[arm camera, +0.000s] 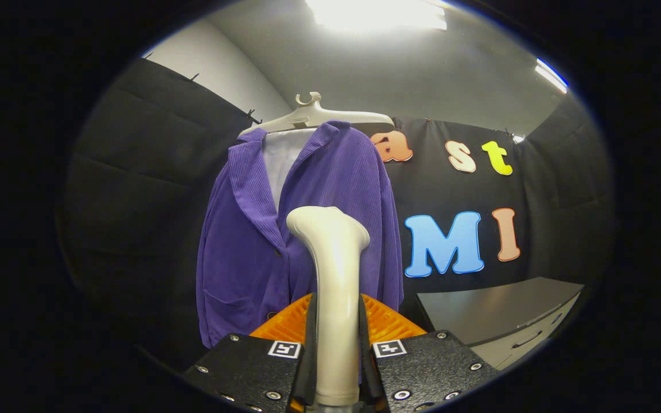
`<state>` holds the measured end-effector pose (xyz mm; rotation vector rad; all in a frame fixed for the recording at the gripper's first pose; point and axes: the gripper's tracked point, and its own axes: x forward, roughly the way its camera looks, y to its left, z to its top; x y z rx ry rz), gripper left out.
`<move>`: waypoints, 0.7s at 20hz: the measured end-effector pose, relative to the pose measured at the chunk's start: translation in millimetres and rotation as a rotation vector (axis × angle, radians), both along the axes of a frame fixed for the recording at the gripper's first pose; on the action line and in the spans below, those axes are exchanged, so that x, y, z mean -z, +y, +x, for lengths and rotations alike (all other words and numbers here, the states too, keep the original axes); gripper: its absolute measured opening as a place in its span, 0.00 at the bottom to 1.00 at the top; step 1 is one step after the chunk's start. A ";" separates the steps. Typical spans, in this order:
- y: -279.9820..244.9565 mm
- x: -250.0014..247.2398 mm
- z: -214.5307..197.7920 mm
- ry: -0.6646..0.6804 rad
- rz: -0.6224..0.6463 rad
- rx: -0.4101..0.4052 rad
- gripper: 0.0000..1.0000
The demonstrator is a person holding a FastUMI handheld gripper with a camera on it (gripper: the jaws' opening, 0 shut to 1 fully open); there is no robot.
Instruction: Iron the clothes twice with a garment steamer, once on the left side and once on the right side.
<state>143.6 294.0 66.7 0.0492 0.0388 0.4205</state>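
A white hanger [314, 116] carried a purple corduroy jacket [296, 241] against the booth's black cloth wall. To the jacket's right stood a grey cabinet [502, 315] with a drawer handle on its front.

**Gripper closed on the steamer handle, held upright**

The gripper [337, 344] points forward, its two fingers [310, 344] rising side by side from the housing blocks. Both fingers press against opposite sides of the garment steamer [335, 269], whose pale handle stands upright in the narrow gap between them and flares into a head above the fingertips. The jaws stand nearly parallel, closed to the width of the handle. Each housing block carries a square marker on its inner corner, and the two blocks sit level with each other.
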 end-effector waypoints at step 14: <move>-6.7 52.9 -25.3 0.092 -0.068 -0.014 0.31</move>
